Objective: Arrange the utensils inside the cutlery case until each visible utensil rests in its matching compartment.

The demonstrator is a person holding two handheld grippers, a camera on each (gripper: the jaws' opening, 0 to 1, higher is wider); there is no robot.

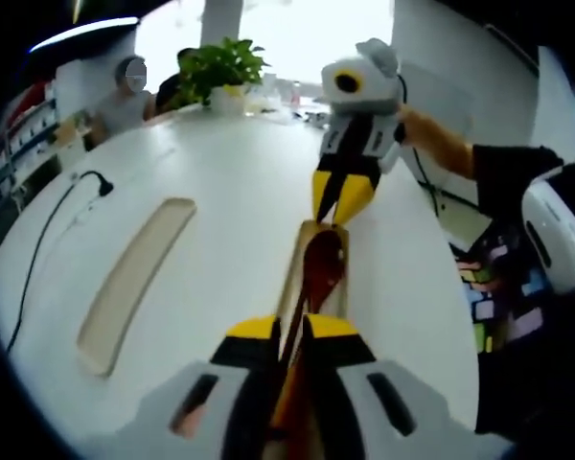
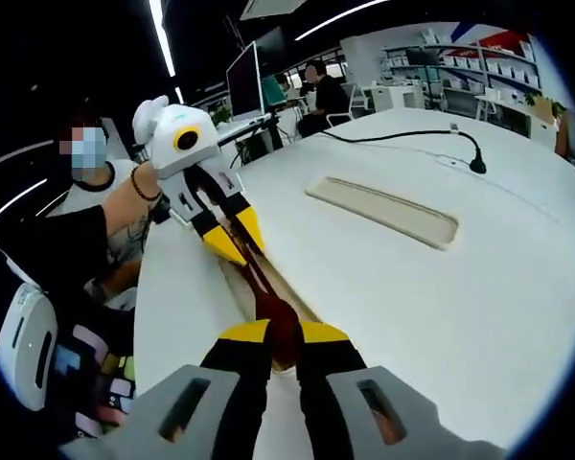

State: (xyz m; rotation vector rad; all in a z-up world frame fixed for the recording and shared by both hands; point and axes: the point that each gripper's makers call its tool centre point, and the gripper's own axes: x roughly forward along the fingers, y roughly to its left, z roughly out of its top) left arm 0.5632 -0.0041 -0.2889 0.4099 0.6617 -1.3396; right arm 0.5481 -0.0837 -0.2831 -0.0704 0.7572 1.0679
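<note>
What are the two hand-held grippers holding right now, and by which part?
Both grip one dark reddish-brown spoon: left hand-held gripper on the handle end, right hand-held gripper at the bowl.

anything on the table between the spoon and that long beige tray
Nothing visible. The dark spoon, gripped at both ends by the left gripper and the right gripper, has only bare white table between it and the beige tray; the black cable lies beyond.
</note>
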